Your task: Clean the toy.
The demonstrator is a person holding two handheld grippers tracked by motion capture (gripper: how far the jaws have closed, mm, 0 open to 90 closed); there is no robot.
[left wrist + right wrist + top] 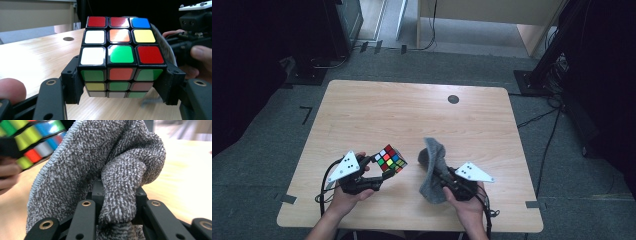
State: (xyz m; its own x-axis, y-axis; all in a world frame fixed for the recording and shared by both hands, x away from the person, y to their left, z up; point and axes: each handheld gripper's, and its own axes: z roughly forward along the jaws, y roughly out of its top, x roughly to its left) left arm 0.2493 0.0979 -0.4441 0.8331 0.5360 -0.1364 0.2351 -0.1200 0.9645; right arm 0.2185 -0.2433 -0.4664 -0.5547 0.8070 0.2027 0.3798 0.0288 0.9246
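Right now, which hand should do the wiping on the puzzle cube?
The right. Its hand-held gripper is shut on the grey cloth, close beside the puzzle cube. The left hand-held gripper is busy clamping the cube above the table, so it probably just steadies it.

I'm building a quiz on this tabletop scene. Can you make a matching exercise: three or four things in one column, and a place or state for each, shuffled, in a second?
Things:
1. puzzle cube
2. grey cloth
3. dark round spot
4. table

Places or states:
A. clamped in the right gripper, bunched between its jaws
B. on the tabletop near its far edge
C. clamped by its sides in the left gripper
D. light wood, standing on grey carpet

Pairs: 1-C, 2-A, 3-B, 4-D
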